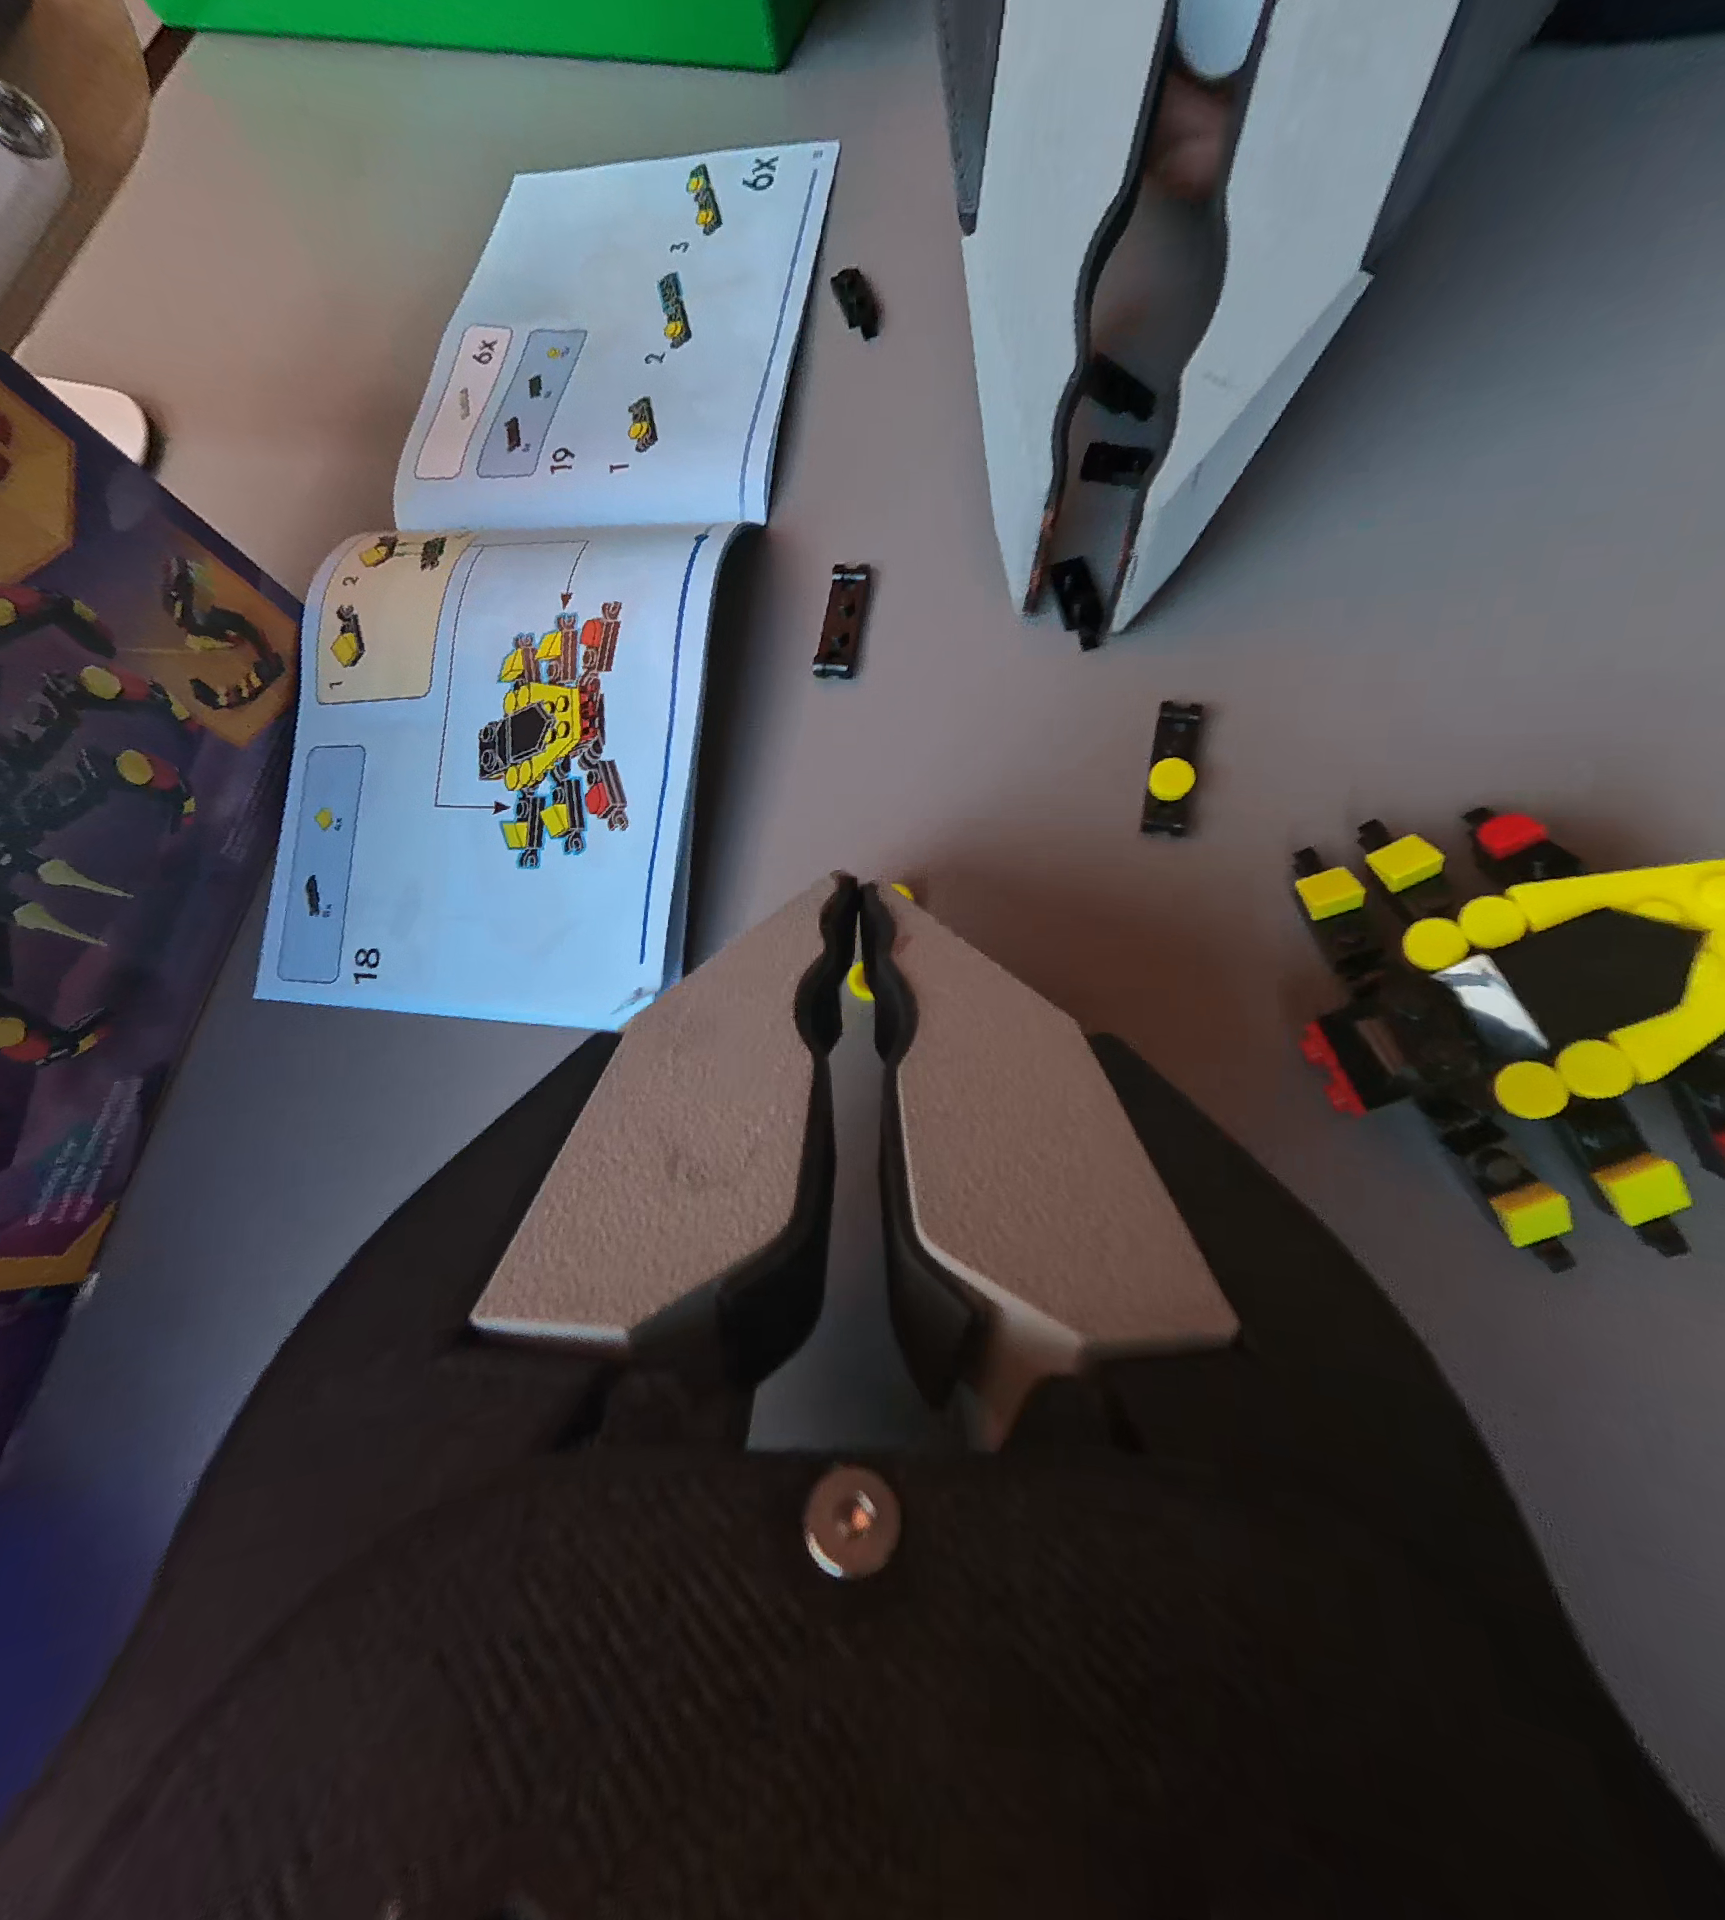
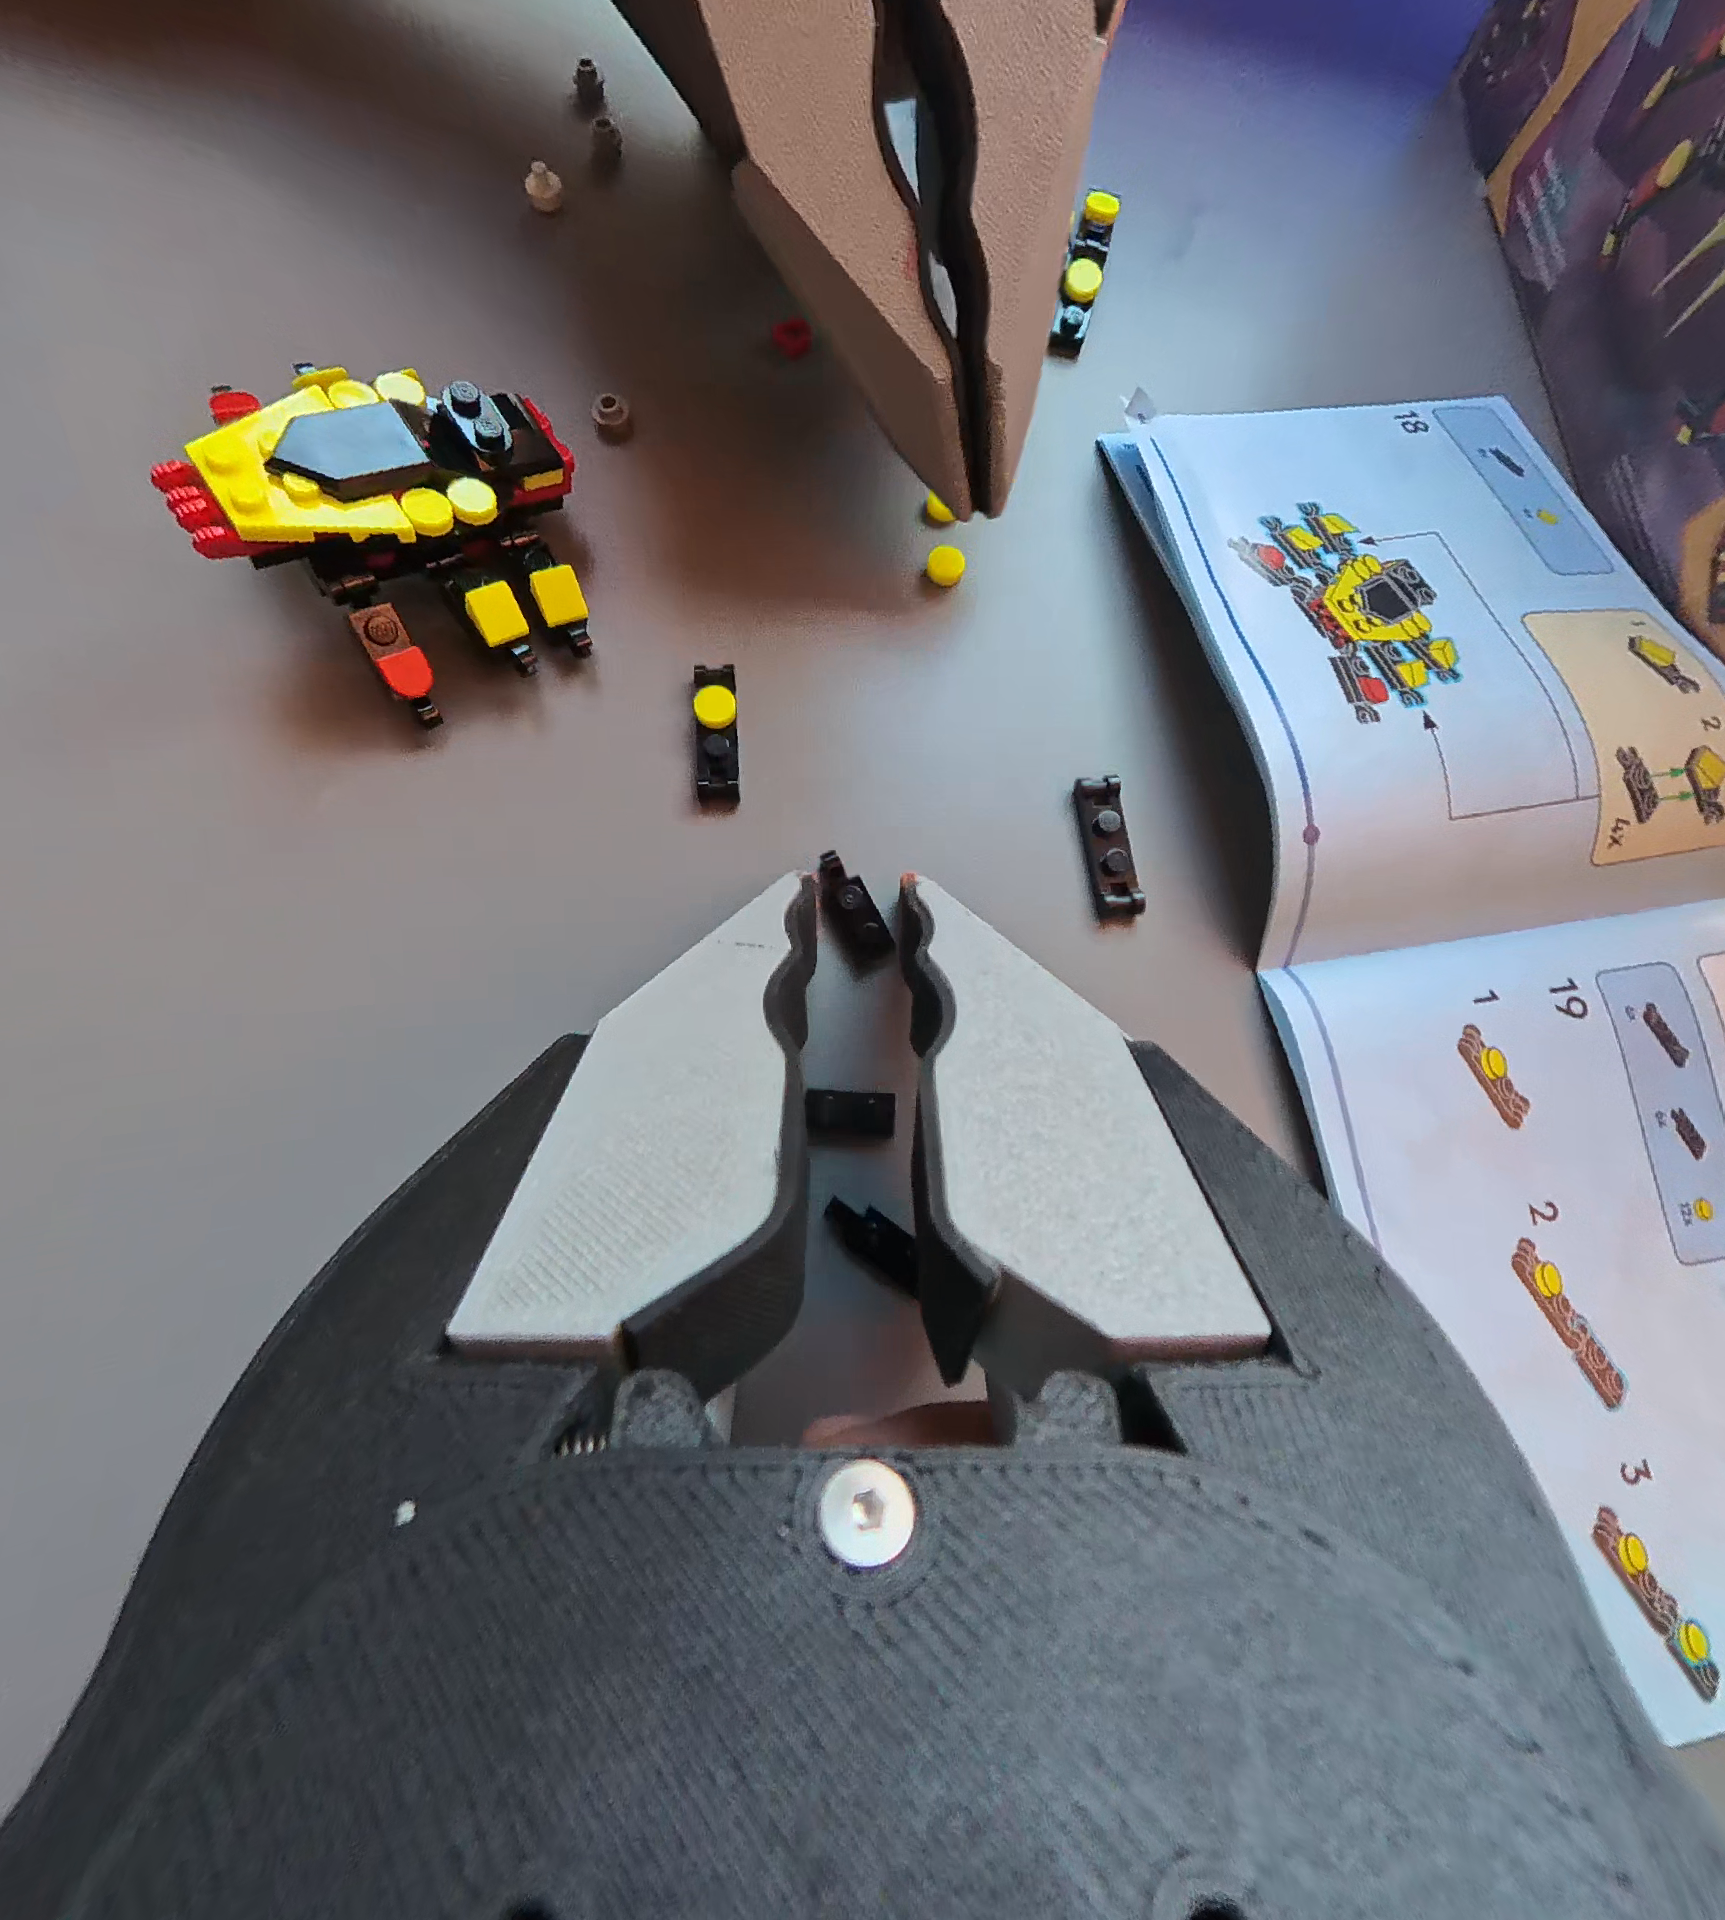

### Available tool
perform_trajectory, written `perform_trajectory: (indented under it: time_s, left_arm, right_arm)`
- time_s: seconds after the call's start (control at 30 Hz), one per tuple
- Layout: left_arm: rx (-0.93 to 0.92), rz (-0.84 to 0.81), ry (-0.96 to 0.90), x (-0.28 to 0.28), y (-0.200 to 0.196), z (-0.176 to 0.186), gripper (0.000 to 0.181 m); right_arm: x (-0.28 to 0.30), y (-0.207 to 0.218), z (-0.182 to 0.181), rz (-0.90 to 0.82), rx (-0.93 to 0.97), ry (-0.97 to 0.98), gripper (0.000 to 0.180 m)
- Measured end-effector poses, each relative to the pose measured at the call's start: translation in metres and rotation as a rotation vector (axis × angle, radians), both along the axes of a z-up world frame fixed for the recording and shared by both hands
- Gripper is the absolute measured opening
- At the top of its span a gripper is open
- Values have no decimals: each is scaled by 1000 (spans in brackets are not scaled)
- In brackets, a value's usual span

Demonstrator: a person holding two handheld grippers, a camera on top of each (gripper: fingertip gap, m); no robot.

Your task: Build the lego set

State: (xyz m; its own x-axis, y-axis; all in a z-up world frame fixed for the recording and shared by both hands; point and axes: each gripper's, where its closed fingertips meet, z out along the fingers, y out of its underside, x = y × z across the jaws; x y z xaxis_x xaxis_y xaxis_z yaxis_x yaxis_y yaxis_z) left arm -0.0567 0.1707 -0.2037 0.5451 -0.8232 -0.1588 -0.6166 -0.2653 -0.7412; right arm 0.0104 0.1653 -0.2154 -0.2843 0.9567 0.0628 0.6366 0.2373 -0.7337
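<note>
Your body (image 2: 370,488) sits built at upper left on the surface (image 2: 214,935), but the leg pieces are barely started. Left claw (image 1: 858,894) is pinched nearly closed by a yellow stud (image 2: 936,507); right claw (image 2: 853,883) gapes around black plates (image 2: 856,914).

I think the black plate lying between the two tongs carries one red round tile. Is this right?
Not quite. The round tile on that black plate is yellow, not red; the right wrist view shows it clearly.
</note>
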Motion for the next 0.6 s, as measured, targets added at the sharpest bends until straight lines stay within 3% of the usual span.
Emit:
perform_trajectory:
  time_s: [0.6]
  left_arm:
    - [-59, 17, 16, 1, -1, -10, 7]
  right_arm:
    - [-14, 3, 1, -44, 41, 19, 15]
